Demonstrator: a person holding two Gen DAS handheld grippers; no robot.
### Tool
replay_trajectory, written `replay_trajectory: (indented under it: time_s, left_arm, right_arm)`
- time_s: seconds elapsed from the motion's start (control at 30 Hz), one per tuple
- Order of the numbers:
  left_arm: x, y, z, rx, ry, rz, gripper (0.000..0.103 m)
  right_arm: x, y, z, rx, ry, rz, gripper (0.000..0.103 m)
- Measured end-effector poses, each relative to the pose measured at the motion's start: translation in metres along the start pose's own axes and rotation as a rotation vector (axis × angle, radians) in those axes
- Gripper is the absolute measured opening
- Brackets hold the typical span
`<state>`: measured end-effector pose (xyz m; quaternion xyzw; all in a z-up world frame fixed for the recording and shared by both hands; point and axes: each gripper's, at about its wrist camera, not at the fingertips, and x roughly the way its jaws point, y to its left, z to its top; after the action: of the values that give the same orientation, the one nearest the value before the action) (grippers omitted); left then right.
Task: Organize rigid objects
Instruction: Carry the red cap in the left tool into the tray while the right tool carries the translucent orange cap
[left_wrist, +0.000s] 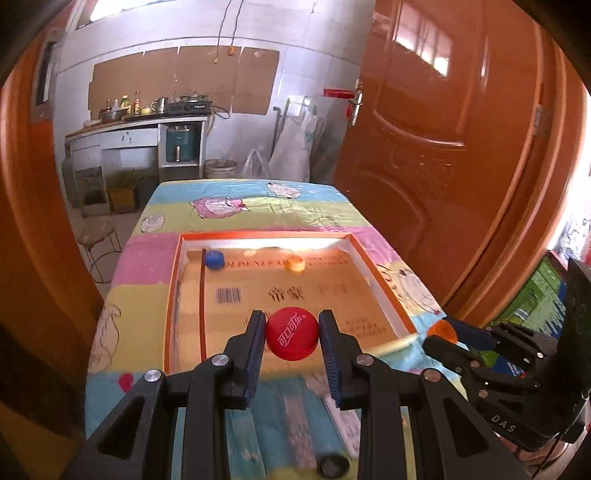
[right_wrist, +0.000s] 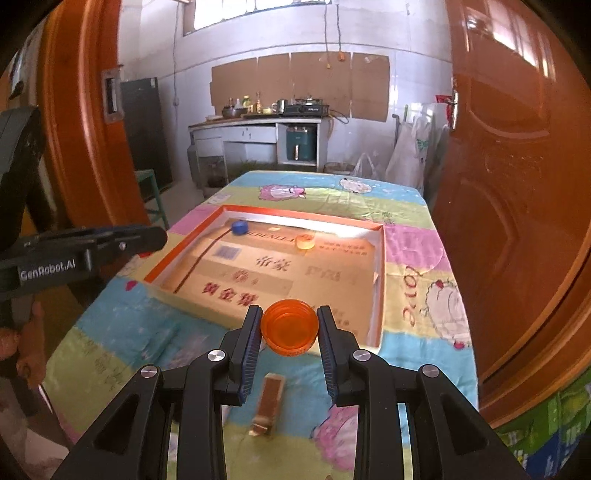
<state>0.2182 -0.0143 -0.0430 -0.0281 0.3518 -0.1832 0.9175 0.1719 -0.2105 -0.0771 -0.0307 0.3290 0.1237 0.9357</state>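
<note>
Left tool (left_wrist: 291, 332) gripping red bottle cap (left_wrist: 292, 334), right tool (right_wrist: 289, 326) gripping orange cap (right_wrist: 289, 328), both above near edge of shallow box (left_wrist: 384, 280) on bench (left_wrist: 243, 206); blue cap (left_wrist: 214, 259) and yellow cap (left_wrist: 295, 264) inside, far end.

Left claw (left_wrist: 291, 334): black angular frame, blue ribbed pads (left_wrist: 254, 347), round silver screws (left_wrist: 220, 359).
Right claw (right_wrist: 289, 328): same black frame, blue ribbed pads (right_wrist: 248, 350), silver screws (right_wrist: 216, 356); white "DAS" lettering on side.
Left body side reads "GenRobot.AI".
</note>
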Motion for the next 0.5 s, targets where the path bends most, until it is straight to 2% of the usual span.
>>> replay_trajectory:
  time_s: [0.27,0.5]
  left_arm:
    - [0.062,0.009,0.050,-0.018,0.100,0.035,0.030]
    - [0.123,0.023,0.066,-0.059,0.204,0.074,0.030]
  right_arm:
    - [0.053,-0.042,0.045,0.010,0.073,0.028,0.031]
    - [0.117,-0.065,0.066,0.029,0.167,0.037,0.031]
